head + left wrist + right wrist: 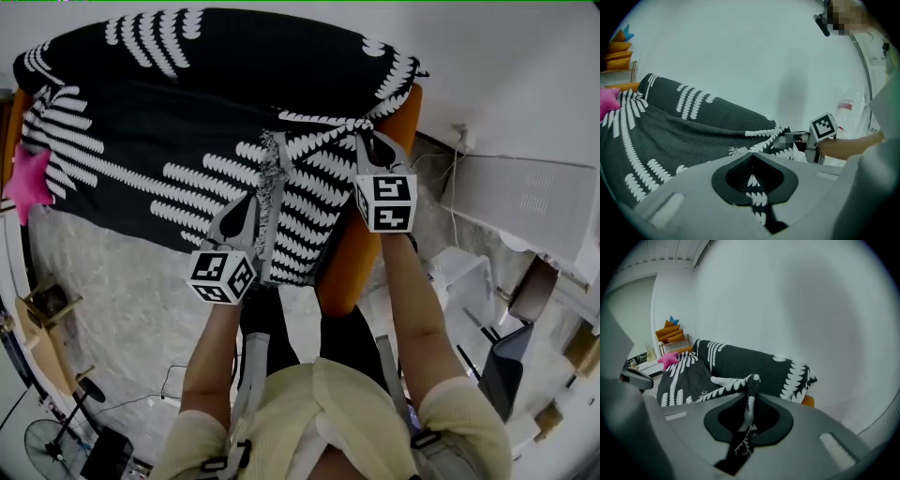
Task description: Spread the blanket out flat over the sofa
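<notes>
Black blanket (187,141) with white leafy stripes draped over the orange sofa (349,258), covering its back and seat. Left tongs (272,150) clamped on the fringed edge of the blanket. Right tongs (368,141) squeezed tight on a twisted corner of it, near the sofa's bare orange end. Pink star pillow (28,183) at the other end.

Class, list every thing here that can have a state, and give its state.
blanket: draped over the sofa, near edge bunched and gripped.
sofa: mostly covered, orange arm bare.
left hand-held gripper: shut on blanket.
right hand-held gripper: shut on blanket.
pink star cushion: lying at the sofa's end, uncovered.
</notes>
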A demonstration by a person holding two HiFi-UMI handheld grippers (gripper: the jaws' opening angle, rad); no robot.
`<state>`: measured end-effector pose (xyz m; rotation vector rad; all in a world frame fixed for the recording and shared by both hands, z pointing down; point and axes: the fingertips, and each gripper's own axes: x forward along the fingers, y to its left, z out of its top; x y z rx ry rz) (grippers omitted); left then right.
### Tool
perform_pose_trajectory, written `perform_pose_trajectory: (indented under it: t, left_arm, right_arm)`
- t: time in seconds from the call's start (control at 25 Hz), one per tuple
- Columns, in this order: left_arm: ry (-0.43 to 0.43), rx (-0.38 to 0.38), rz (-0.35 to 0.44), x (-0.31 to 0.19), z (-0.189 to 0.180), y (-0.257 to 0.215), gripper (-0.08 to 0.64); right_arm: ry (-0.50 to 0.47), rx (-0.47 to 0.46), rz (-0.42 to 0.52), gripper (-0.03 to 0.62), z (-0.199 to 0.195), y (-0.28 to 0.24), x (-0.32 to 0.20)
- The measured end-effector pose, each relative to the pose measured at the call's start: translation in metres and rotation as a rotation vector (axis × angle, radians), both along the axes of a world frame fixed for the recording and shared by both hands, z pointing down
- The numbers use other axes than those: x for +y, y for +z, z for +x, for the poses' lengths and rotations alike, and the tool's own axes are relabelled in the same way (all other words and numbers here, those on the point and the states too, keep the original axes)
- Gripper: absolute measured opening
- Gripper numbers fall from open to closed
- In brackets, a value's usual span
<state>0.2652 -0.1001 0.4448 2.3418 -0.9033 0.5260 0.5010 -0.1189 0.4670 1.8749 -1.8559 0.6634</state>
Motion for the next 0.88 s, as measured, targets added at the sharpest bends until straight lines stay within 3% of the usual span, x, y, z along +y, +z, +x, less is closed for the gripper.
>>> perform_pose_trajectory:
  t: [0.28, 0.56, 0.88]
  left_arm:
    - [0.073, -0.001, 0.014, -0.013, 0.029, 0.006, 0.000]
    - [0.091, 0.007, 0.014, -0.031, 0.051, 0.019, 0.000]
    - [0.105, -0.012, 0.023, -0.048, 0.072, 0.032, 0.000]
  right_arm:
    - [0.036, -0.006, -0.050, 0.028, 0.016, 0.034, -0.005]
    - [0.026, 0.016, -0.087, 0.029, 0.023, 0.064, -0.007]
    - [0.015, -0.055, -0.121, 0.038, 0.034, 0.082, -0.016]
